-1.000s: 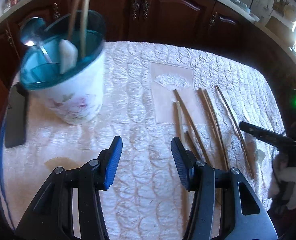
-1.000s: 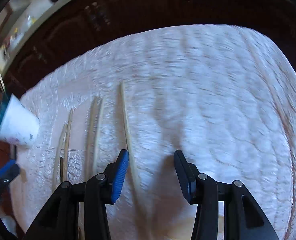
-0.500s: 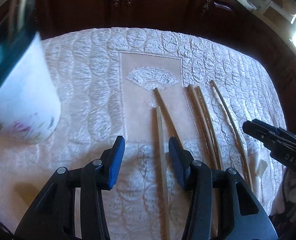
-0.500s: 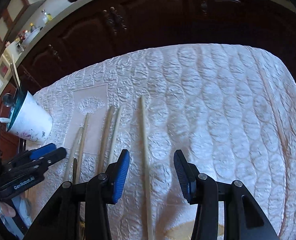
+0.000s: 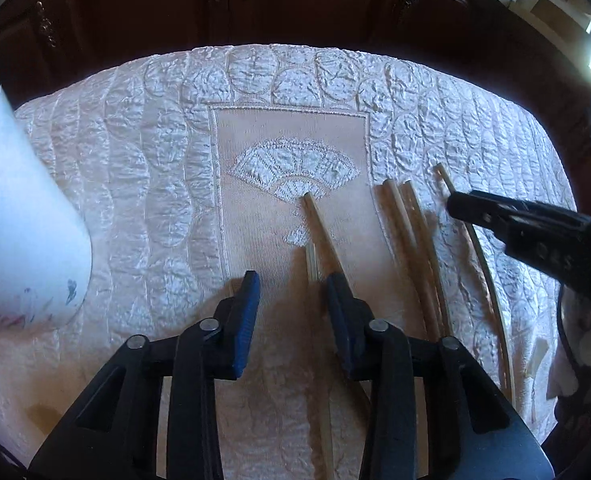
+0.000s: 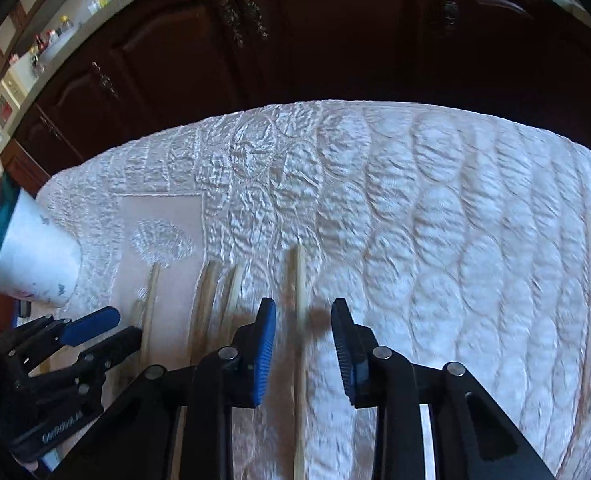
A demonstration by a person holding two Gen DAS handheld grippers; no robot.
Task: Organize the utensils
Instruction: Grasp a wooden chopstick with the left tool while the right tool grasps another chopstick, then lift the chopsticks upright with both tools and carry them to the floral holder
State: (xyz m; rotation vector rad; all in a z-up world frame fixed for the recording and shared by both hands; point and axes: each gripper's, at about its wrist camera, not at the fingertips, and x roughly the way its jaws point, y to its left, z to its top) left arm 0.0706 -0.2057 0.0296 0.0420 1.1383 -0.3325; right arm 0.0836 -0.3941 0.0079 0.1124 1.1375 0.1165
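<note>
Chopsticks lie loose on the quilted white cloth (image 5: 135, 184) that covers the surface, five of them countable: two near the fan-embroidered panel (image 5: 291, 176), a longer chopstick (image 5: 322, 232) with a shorter chopstick (image 5: 310, 258) just beside it, then a close pair (image 5: 409, 232) side by side, and a lone chopstick (image 6: 298, 292) farthest toward the right. All run roughly front to back. The left tool (image 5: 293, 312) hangs open just above the cloth, its blue pads straddling the shorter chopstick, with the longer one passing close to the right-hand pad. The right tool (image 6: 303, 332) is likewise spread open, the lone chopstick lying between its pads without either pad touching it. A white floral holder (image 5: 23, 240) with a teal rim stands at the cloth's left side, well apart from the sticks; the cloth between is bare. To the right of the lone chopstick the cloth runs on bare to its edge. Beyond the far edge stand dark wooden cabinets (image 6: 295, 40). The two tools sit near each other, the close pair lying between them.
</note>
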